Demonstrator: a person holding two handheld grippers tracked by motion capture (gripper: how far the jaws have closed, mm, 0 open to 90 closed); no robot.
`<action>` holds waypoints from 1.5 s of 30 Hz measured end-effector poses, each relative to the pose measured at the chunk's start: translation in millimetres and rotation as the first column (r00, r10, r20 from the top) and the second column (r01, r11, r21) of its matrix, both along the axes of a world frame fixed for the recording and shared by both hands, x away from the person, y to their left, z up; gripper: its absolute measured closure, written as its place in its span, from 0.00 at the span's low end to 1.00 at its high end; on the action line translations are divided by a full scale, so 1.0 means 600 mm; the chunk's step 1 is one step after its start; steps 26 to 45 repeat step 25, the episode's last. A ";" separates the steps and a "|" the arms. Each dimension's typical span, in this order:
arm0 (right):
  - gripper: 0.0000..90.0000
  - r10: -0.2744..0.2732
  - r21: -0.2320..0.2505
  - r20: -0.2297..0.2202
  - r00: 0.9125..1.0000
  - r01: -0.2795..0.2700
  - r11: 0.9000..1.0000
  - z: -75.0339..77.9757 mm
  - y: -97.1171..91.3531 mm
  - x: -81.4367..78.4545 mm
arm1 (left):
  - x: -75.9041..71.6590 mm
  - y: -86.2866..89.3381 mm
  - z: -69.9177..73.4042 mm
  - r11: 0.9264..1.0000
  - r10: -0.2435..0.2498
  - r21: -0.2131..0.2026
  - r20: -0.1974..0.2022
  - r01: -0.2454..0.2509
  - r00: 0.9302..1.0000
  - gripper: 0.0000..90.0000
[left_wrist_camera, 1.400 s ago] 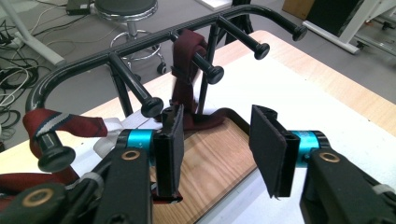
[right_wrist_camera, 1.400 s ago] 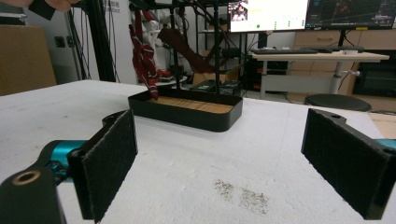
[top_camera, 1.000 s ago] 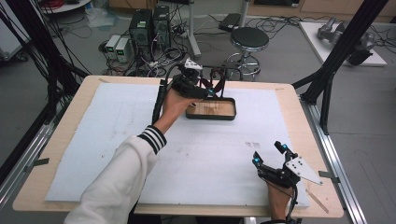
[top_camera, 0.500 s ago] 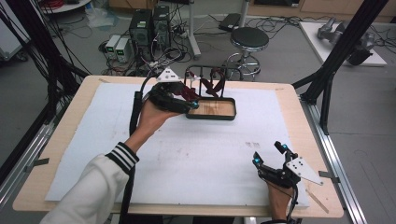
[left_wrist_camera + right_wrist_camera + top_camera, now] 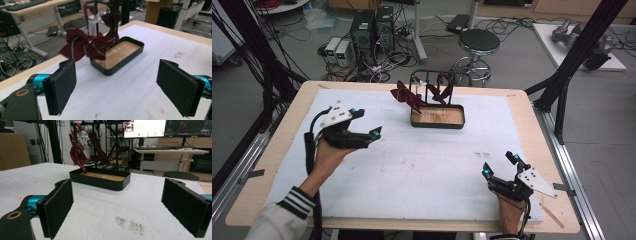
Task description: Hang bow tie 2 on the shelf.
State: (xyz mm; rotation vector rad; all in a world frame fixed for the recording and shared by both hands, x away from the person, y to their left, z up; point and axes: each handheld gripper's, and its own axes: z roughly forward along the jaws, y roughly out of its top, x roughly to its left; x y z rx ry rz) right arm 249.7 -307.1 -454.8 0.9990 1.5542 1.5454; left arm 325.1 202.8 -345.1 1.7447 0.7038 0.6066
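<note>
— Pulled back from the rack, the left gripper [image 5: 364, 123] now sits over the left part of the white sheet [image 5: 422, 165], well apart from the tray [image 5: 438, 123]; a second ago it was right at the stand. Its jaws have just been opening.

— Anything between them?

— Nothing. In the left gripper view the two black pads [image 5: 62, 87] stand wide apart with only bare sheet in the gap.

— And the bow ties?

— Dark red, striped bow ties [image 5: 408, 96] hang from the black rack [image 5: 432, 80] that rises out of the tray with the wooden floor, at the far middle of the table [image 5: 282, 135]. One hangs over the tray's left end, spilling past its rim; another [image 5: 442, 90] hangs further right on the bar.

— The right gripper?

— The right gripper [image 5: 499, 167] has stayed at the near right corner, jaws wide apart and empty, pointing towards the tray.
</note>
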 end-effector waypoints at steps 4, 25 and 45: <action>0.11 -0.003 0.001 -0.003 1.000 0.003 1.000 0.000 0.000 0.000 | -0.025 0.053 -0.042 0.997 0.032 -0.068 0.026 -0.030 0.999 0.18; 0.11 -0.022 -0.016 -0.002 1.000 0.022 1.000 0.000 0.003 0.001 | -0.091 0.143 -0.177 0.973 0.125 -0.211 0.137 -0.094 0.983 0.18; 0.11 -0.022 -0.016 -0.002 1.000 0.022 1.000 0.000 0.003 0.001 | -0.091 0.143 -0.177 0.973 0.125 -0.211 0.137 -0.094 0.983 0.18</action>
